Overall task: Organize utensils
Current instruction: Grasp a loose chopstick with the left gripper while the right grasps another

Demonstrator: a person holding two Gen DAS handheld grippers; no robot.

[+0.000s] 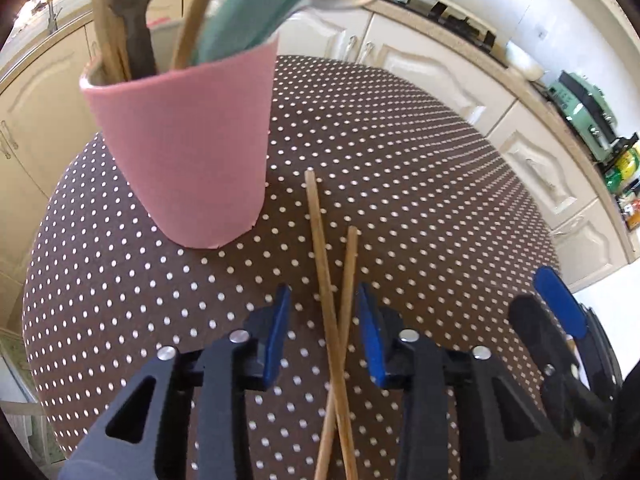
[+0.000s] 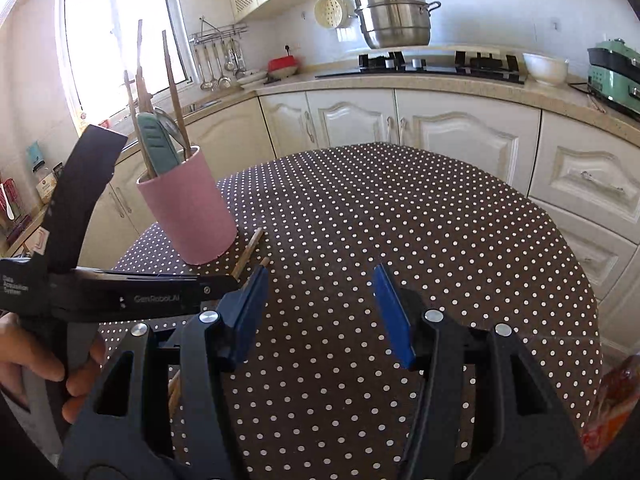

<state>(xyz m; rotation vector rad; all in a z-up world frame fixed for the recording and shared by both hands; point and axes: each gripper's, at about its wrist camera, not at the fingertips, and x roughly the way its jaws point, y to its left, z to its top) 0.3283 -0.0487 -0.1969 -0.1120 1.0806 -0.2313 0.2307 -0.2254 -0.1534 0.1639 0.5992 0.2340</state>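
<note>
A pink cup (image 1: 188,148) stands on the dotted tablecloth and holds several chopsticks, a teal-handled utensil (image 1: 248,8) and a dark wooden one. It also shows in the right wrist view (image 2: 188,212). Two wooden chopsticks (image 1: 334,320) lie crossed on the cloth just right of the cup. My left gripper (image 1: 325,332) is open, its blue pads on either side of the crossed chopsticks, not closed on them. My right gripper (image 2: 320,316) is open and empty over the table, to the right of the left gripper (image 2: 120,292).
The round table (image 2: 400,220) has a brown cloth with white dots. Cream kitchen cabinets (image 2: 440,132) and a counter with a hob, a steel pot (image 2: 394,18) and a green appliance (image 2: 616,76) curve behind it. The right gripper shows at the right edge of the left wrist view (image 1: 560,320).
</note>
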